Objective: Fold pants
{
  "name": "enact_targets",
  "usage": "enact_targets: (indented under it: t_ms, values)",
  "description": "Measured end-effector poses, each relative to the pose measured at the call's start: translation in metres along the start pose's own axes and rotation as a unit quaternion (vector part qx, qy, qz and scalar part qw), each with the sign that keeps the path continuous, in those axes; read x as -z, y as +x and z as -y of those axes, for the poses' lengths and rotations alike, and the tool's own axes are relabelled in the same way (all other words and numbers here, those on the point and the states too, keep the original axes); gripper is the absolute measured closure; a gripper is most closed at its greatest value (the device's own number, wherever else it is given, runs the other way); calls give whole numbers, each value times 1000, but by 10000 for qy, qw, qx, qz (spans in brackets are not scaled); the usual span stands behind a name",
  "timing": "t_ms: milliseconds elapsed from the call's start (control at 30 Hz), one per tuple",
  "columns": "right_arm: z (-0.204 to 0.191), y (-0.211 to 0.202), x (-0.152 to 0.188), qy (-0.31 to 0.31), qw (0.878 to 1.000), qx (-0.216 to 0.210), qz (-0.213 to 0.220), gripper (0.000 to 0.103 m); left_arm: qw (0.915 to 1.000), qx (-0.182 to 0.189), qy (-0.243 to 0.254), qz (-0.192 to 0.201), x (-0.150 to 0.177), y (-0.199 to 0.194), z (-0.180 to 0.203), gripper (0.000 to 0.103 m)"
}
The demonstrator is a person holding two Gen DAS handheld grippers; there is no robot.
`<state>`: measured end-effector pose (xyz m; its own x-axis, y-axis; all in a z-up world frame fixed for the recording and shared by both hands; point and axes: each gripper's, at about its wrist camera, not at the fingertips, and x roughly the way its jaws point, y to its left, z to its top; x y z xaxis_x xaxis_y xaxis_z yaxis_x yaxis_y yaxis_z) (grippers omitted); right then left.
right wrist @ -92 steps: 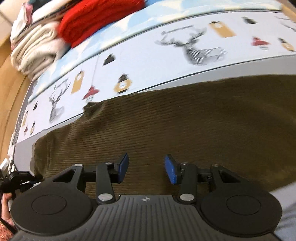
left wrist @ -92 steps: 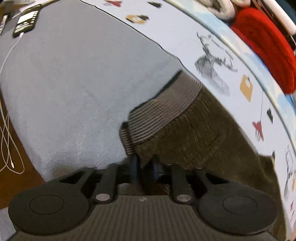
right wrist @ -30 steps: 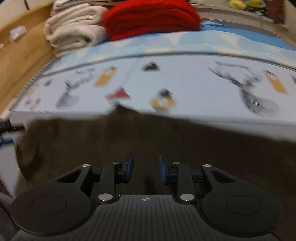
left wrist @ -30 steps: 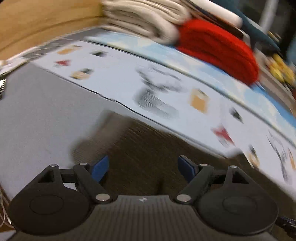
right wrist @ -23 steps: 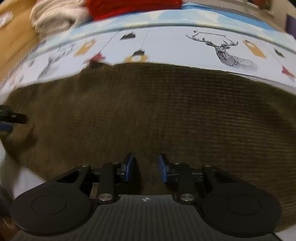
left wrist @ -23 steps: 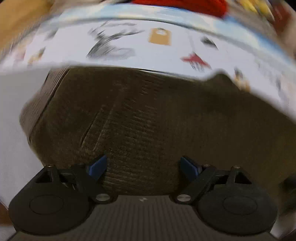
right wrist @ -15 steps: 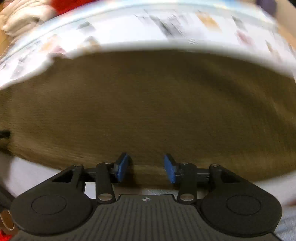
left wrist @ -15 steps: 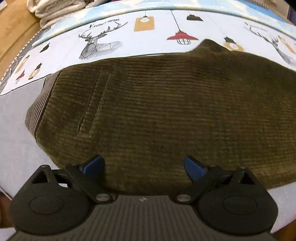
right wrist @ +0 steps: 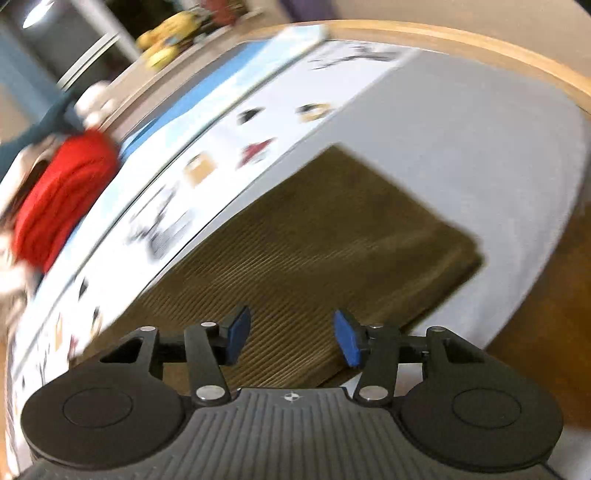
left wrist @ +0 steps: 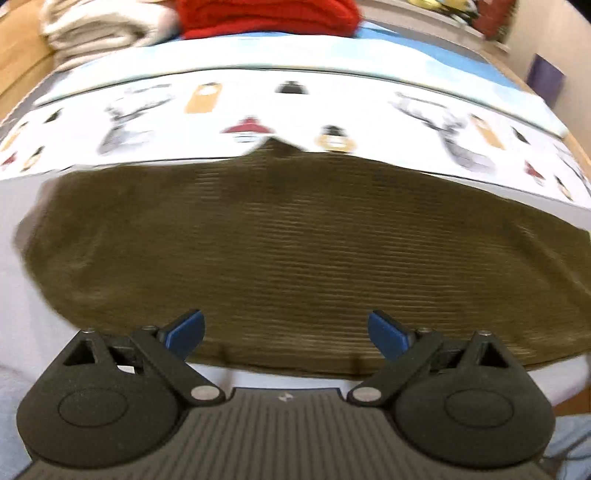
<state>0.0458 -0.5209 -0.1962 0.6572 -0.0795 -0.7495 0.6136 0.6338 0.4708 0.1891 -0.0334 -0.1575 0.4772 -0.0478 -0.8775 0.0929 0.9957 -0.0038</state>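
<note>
The olive-brown corduroy pants (left wrist: 295, 251) lie flat, folded lengthwise, on a grey sheet (left wrist: 26, 314). In the left wrist view they fill the middle, with the crotch point at the far edge. My left gripper (left wrist: 286, 332) hovers over their near edge, open wide, nothing between its blue pads. In the right wrist view the pants (right wrist: 325, 240) run diagonally, their leg end toward the right. My right gripper (right wrist: 291, 338) hangs over the near edge; its jaws are opening, nothing held.
A white sheet with deer and lamp prints (left wrist: 207, 99) borders the pants on the far side. Folded red (left wrist: 266, 14) and cream (left wrist: 96, 26) fabrics are stacked beyond. A wooden bed edge (right wrist: 480, 40) and brown floor (right wrist: 546, 332) lie to the right.
Both grippers have let go and swung sideways along the pants. The left one opened wide and now faces their middle; the right one widened and rolled, now looking at the leg end.
</note>
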Motion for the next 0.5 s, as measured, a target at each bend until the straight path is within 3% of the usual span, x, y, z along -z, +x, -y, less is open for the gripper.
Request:
enact_targets:
  t_ms: [100,200,333,400,467,500]
  values:
    - [28,8,-17,572,9976,-379,46,60,9994,112,326,30,-11,2,39,6]
    - [19,29,-28,212,9975,-646,-185,60,9983,144,560,-38,-16,14,66,6]
    - [-11,89,-23,99,9803,-1440,-1351,60,9975,34,677,-195,-16,35,84,6]
    - [-15,116,-22,277,9771,-1221,-1720,62,9975,-66,656,-257,-14,43,84,6]
    - [1,132,-27,699,9804,-711,-1701,63,9973,-198,618,-340,-17,54,79,6]
    - [16,132,-33,1039,9797,-659,-1584,72,9972,-280,585,-378,-19,60,75,6]
